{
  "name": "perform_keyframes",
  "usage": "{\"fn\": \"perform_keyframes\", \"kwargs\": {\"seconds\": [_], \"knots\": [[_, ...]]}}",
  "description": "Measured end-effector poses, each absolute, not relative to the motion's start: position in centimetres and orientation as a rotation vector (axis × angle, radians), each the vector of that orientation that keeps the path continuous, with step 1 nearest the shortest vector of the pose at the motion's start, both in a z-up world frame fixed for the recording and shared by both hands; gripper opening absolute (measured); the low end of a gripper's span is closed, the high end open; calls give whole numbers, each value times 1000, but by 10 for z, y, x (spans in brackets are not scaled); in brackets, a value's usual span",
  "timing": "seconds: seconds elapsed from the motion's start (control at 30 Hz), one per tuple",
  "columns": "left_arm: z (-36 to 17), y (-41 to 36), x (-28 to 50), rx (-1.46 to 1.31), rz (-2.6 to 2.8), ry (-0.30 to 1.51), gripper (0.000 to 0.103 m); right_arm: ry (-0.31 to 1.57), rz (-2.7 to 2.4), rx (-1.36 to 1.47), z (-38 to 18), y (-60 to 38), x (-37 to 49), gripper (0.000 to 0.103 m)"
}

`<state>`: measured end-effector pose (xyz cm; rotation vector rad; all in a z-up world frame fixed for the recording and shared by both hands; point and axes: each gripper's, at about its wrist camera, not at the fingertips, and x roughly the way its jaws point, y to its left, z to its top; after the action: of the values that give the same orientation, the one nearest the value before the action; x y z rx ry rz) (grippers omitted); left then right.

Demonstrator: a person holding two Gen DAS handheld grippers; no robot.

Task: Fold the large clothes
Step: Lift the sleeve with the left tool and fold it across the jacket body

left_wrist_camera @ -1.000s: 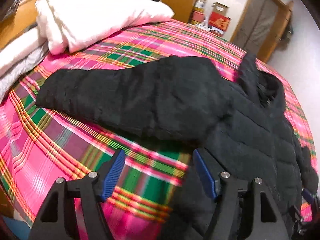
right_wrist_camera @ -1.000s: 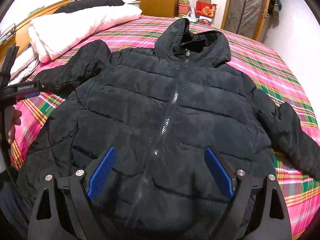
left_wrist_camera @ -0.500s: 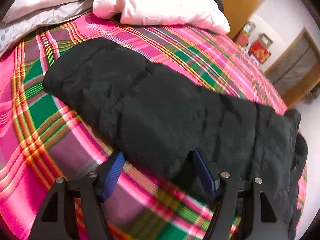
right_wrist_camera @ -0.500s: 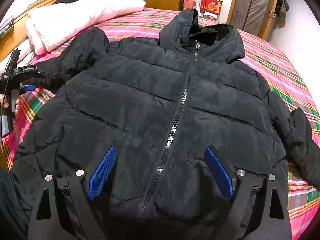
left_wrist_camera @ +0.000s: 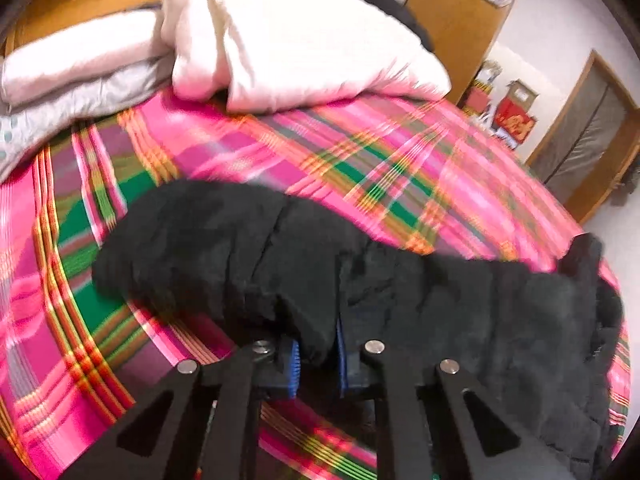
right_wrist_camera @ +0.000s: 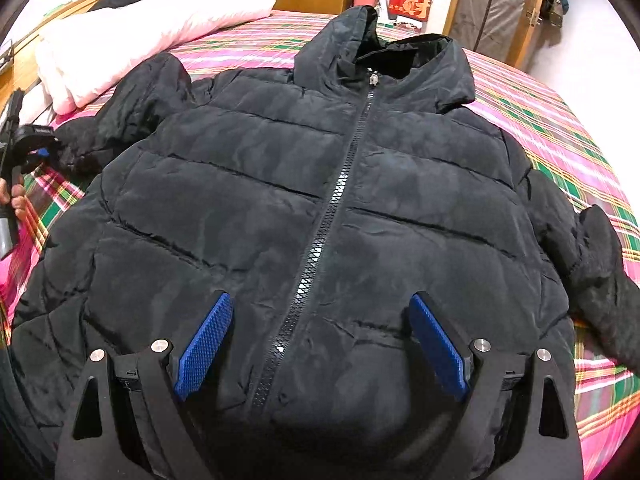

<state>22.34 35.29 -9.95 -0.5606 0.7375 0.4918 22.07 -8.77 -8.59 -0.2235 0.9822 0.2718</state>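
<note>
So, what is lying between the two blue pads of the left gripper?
A fold of the black jacket's sleeve sits between the pads of the left gripper, whose jaws are closing on it. The left wrist view shows this.

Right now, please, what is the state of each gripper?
Left gripper: jaws closing on the black jacket's sleeve, fabric pinched between the pads.
Right gripper: open, holding nothing, above the jacket front.

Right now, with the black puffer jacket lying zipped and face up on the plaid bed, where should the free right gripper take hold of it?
Judging by the layout, the cuff end of the outstretched sleeve, approached from the bed's outer side: it lies flat and clear of the jacket body. The right gripper is open above the hem.
</note>
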Motion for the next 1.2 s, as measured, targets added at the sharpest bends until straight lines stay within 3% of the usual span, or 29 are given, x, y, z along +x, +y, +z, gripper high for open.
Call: {"fn": "perform_keyframes", "kwargs": {"seconds": [0.3,0.47,0.63,0.83,0.93,1.07,1.2], "knots": [[30,292,222,-449,276,545,12,938,238,-155,-60,-117,205,90],[75,232,232,-423,101,511,12,911,204,-110,-47,-145,193,90],[80,152,258,-362,-72,556,12,906,149,-70,-46,-181,182,90],[39,62,294,-293,-232,687,16,940,74,-25,-60,-222,174,90],[6,30,308,-319,-323,783,29,957,43,-4,-69,-240,173,90],[-23,-3,313,-303,-402,833,61,972,16,20,-81,-253,174,90],[-34,-17,305,-293,-469,860,66,967,10,29,-84,-257,174,90]]}}
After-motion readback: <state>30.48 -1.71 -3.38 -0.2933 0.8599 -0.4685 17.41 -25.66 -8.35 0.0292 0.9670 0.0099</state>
